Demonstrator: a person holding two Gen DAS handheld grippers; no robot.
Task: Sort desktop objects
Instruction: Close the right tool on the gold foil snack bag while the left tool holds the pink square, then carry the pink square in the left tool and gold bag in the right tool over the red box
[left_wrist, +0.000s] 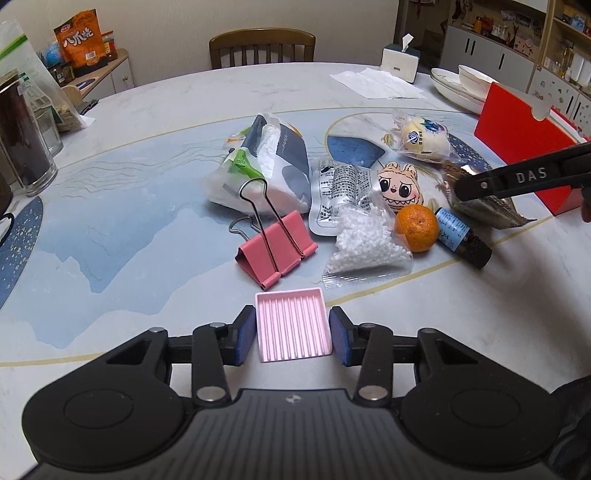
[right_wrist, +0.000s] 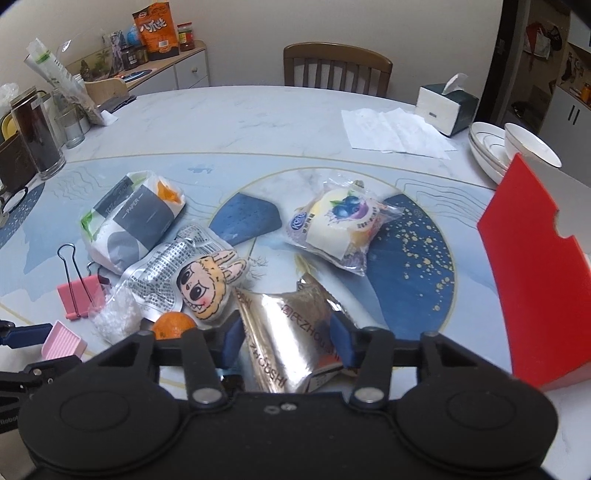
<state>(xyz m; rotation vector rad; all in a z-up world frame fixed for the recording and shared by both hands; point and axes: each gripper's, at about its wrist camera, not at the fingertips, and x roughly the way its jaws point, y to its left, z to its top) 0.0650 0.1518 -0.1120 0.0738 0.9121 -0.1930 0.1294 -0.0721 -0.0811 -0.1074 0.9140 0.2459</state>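
Right claw (right_wrist: 288, 341) amid crowded snack packets (right_wrist: 295, 343)

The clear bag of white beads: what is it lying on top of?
The bag of white beads overlaps the lower edge of a silver printed packet; the rest lies on the table. An orange touches its right side. Anything beneath the beads is hidden.

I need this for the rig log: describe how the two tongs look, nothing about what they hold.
Both the left tongs and the right tongs have matte black plastic bodies, round side housings, silver pivot pins and blue finger pads. Seen from the left wrist, the right one's side is embossed "DAS". No cables or sleeves are visible.
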